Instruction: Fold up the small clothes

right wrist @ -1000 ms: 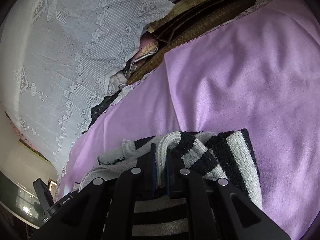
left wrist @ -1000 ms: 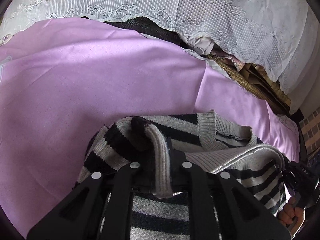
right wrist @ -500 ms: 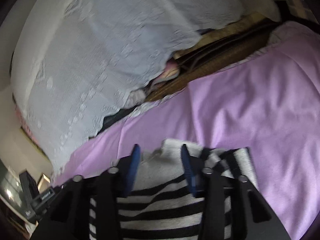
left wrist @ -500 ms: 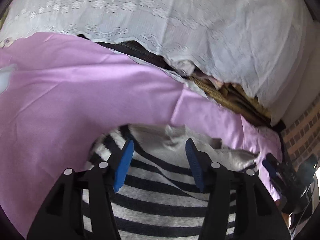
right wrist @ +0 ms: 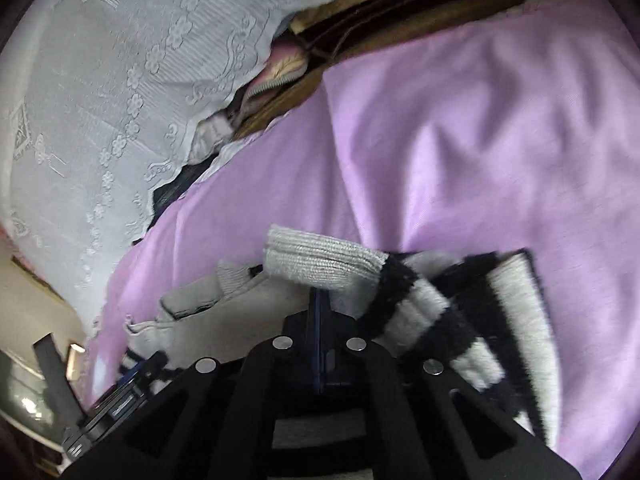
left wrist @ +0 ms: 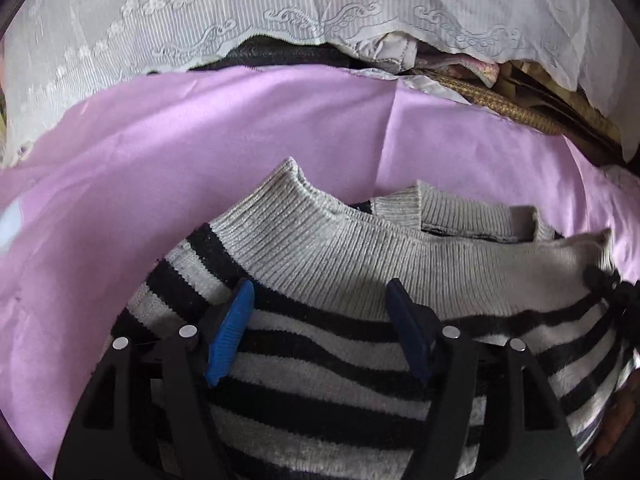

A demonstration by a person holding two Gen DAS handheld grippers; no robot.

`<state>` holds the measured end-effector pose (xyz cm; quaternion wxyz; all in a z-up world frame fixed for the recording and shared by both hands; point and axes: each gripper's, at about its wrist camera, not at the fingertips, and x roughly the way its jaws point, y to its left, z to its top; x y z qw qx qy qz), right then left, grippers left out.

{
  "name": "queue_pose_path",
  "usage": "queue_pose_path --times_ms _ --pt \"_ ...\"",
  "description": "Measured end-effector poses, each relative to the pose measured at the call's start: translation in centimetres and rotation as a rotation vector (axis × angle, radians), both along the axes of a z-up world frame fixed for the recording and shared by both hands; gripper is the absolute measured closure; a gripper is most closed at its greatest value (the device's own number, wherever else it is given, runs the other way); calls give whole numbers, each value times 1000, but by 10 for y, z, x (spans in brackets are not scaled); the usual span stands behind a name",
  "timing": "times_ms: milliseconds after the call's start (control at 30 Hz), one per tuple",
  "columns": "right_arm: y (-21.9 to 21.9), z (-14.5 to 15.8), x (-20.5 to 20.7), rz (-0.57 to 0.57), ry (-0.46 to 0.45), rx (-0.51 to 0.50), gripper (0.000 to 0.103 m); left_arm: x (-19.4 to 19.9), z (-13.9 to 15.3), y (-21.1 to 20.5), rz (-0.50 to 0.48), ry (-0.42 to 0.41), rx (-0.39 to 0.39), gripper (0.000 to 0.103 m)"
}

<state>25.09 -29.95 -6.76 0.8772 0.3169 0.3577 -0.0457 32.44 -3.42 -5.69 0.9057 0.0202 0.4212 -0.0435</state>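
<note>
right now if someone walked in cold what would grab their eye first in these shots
The black-and-grey striped sweater lies bunched in the near middle of the bright purple sheet, grey ribbed band turned up. The left gripper hovers over its stripes, its jaws having just opened with nothing pinched, while the right gripper has just closed, shut beside a striped sleeve. Behind, a white lace cloth drapes over a cluttered pile.

- The left gripper point(left wrist: 320, 304) hangs over a black-and-grey striped sweater point(left wrist: 344, 360); its jaws have just been opening, blue pads point(left wrist: 228, 328) apart, gripping nothing.
- The sweater lies on a lilac sheet point(left wrist: 200, 140).
- A white lace cloth point(left wrist: 160, 20) hangs behind.
</note>
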Motion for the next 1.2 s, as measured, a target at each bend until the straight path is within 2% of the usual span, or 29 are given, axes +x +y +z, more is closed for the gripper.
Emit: queue_pose_path --times_ms 67,100,133,267,300,367,433,500,567,667,733,833,900,933,967,1000,1067,1200 --pt "7 6 -5 1 -18 -50 102 -14 6 3 -23 -44 4 37" --pt "14 13 -12 15 -48 -79 98 -19 8 6 -32 -57 -4 37" --pt "19 19 -16 35 -72 -99 98 -28 12 10 -54 -70 -24 36" --pt "56 38 -28 158 -131 -151 98 -47 21 5 -156 -62 -93 34" --pt "69 41 -31 190 -136 -178 98 -52 21 -1 -176 -69 -80 31" --pt "88 44 -37 236 -135 -216 98 -64 17 -11 -173 -107 17 27" --pt "102 39 -43 276 -100 -248 98 -71 5 -13 -158 -93 90 19" --pt "111 19 -44 296 -1 -274 98 -77 -1 -7 -149 -78 76 19" --pt "112 13 -49 297 -20 -288 99 -84 0 0 -149 -67 57 18" --pt "103 20 -59 267 -22 -256 102 -98 1 10 -137 -95 47 17" --pt "97 26 -73 237 -64 -227 101 -114 12 24 -111 -145 -1 17" --pt "95 32 -91 223 -76 -257 96 -122 21 46 -13 -188 8 17" --pt "94 23 -95 218 -28 -271 99 -114 12 58 29 -137 44 17" --pt "90 14 -97 213 16 -268 98 -108 1 67 59 -80 52 15" --pt "86 7 -100 221 19 -241 99 -105 -6 76 70 -34 15 15" --pt "80 5 -105 220 1 -210 100 -103 -9 87 71 12 -64 15" --pt "71 6 -110 216 4 -154 101 -108 -11 95 70 28 -94 15" --pt "69 7 -124 203 -12 -157 101 -125 -8 94 83 -20 -51 15"
